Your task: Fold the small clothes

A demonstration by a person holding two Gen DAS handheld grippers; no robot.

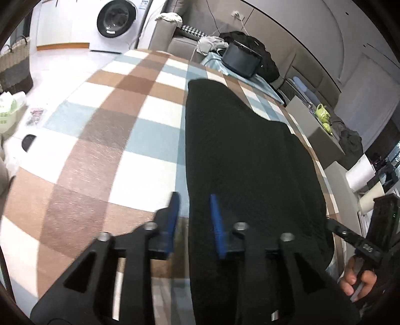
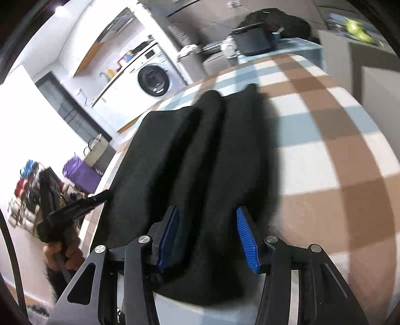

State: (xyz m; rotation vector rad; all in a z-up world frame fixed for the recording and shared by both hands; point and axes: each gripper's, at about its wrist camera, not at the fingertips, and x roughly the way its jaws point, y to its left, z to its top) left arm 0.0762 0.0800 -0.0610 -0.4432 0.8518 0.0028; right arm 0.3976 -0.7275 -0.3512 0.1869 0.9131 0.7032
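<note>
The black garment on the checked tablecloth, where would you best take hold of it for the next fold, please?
Probably at the near hem of the black garment, from the near side. It lies lengthwise away from both grippers, and that edge already sits between the open fingers of the left gripper and right gripper. Pinch each near corner low against the checked tablecloth.

There is one black cloth [image 1: 250,162] on one checked blanket [image 1: 100,140]. There are two claws, the left claw [image 1: 193,220] and the right claw [image 2: 207,232], and each has two blue pads [image 2: 246,236]. There is one washing machine [image 1: 115,22], one woven basket [image 1: 15,67] and one black bag [image 1: 241,60].
</note>
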